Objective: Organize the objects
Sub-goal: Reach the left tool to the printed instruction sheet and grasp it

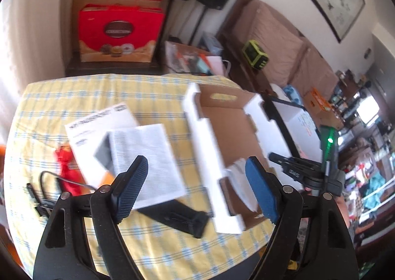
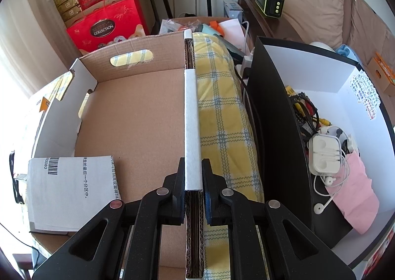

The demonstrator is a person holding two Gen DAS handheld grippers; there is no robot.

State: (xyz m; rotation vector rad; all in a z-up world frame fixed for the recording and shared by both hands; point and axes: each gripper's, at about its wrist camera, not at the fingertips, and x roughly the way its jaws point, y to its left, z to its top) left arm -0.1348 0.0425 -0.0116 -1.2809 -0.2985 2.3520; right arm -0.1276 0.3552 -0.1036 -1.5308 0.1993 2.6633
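Left wrist view: left gripper [image 1: 196,188] stands wide, nothing between the pads, hovering over the worktop [image 1: 153,87] w/ its yellow checked cloth. Below it lie loose papers, a white leaflet [image 1: 145,163] overlapping a printed sheet [image 1: 98,121], plus a black flat item [image 1: 182,218], a red pouch [image 1: 68,168] and a black cable [image 1: 42,193] toward the left edge. The cardboard box [image 1: 222,131] sits just right of the papers; one booklet looks to be inside its near corner already. Picture is blurred, so details are rough.

Right wrist view: right gripper [image 2: 193,188] is clamped on the box's right wall [image 2: 191,117], pinching the white-topped edge, prob. to steady it. The booklet w/ barcode [image 2: 71,191] rests in the box's near-left corner; rest of the floor is bare. A black-walled white bin [image 2: 345,77] w/ earphones and cables stands to the right, apart from the box.

Step in hand, as I judge it: fetching the next item. Next move calls for lowering the left gripper onto the white leaflet, closing on its edge, then carrying it into the box while the right keeps the wall pinned.
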